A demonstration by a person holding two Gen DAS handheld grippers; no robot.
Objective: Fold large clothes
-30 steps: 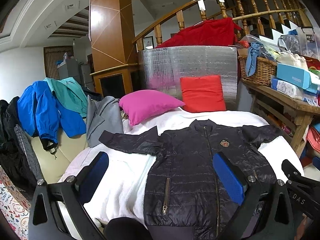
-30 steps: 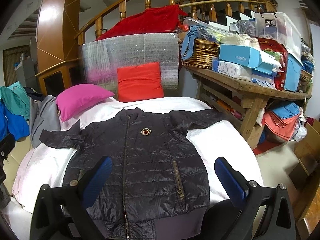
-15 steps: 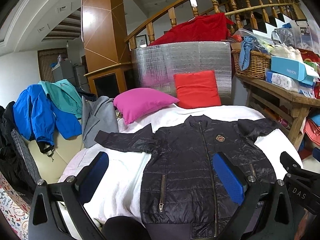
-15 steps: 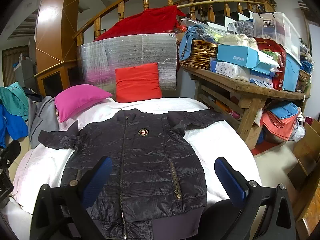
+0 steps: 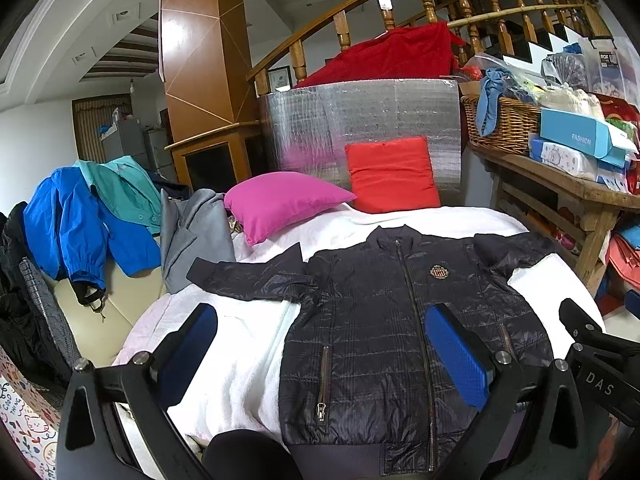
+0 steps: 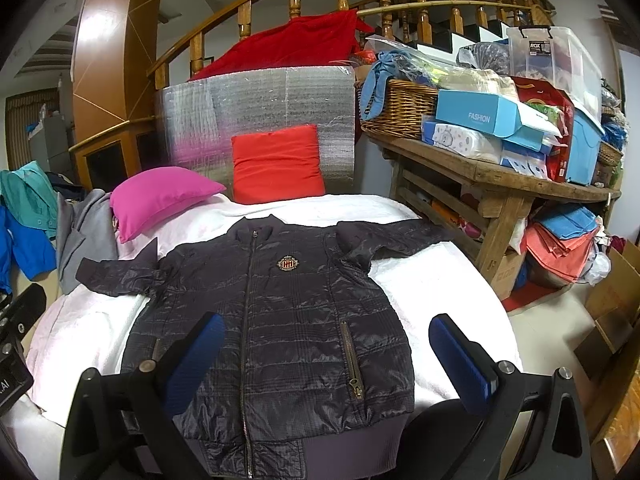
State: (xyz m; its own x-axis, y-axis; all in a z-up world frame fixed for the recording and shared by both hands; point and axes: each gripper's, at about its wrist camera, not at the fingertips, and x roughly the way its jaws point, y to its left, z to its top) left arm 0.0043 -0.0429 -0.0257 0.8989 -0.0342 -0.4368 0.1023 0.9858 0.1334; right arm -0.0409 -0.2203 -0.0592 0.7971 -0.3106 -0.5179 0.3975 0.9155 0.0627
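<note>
A dark quilted jacket [image 5: 384, 320] [image 6: 280, 312] lies flat and zipped, front up, on the white-covered surface [image 5: 248, 344] [image 6: 436, 284], both sleeves spread sideways. My left gripper [image 5: 320, 344] hovers open above the jacket's left side near the hem, its blue pads [image 5: 456, 356] wide apart and holding nothing. Over the hem's middle and right side, my right gripper [image 6: 328, 356] is open too, with nothing between its blue pads [image 6: 460, 360]. The right gripper's black body [image 5: 600, 364] shows at the left wrist view's right edge.
A pink pillow [image 5: 280, 200] and a red cushion [image 5: 392, 174] lie at the far end before a silver foil panel [image 6: 256, 120]. Blue, teal and grey clothes [image 5: 92, 216] pile at the left. A cluttered wooden bench [image 6: 496, 176] stands to the right.
Both grippers have drawn back a little and drifted slightly left, so the jacket sits further right and lower in view. The jacket itself has not moved; both grippers stay open.
</note>
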